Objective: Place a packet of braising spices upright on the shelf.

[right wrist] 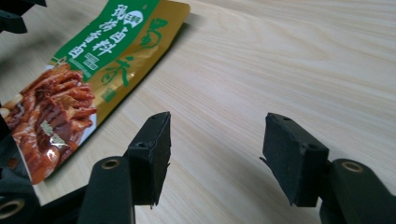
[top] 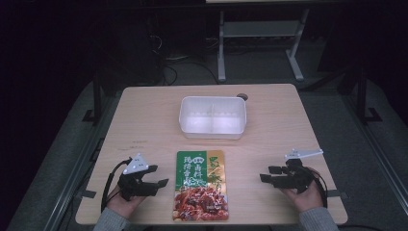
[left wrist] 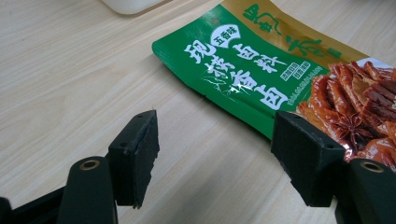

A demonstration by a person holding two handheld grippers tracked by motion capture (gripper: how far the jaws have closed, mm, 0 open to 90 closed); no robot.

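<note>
Presently, both grippers rest idle, jaws spread and empty: left gripper [top: 156, 179] lower left, right gripper [top: 270, 174] lower right. The seasoning packet [top: 200, 185] lies flat between them, lower centre, below the white container [top: 213, 130]. Judged stage: approach; next, close on the packet's edge.

Bare table [top: 144, 120] flanks the flat seasoning packet [top: 200, 185]; the white container [top: 212, 117] blocks the far middle.

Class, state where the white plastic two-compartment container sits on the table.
In the high view, the white plastic two-compartment container sits at the wooden table's far middle, just beyond the green-and-gold seasoning packet.
</note>
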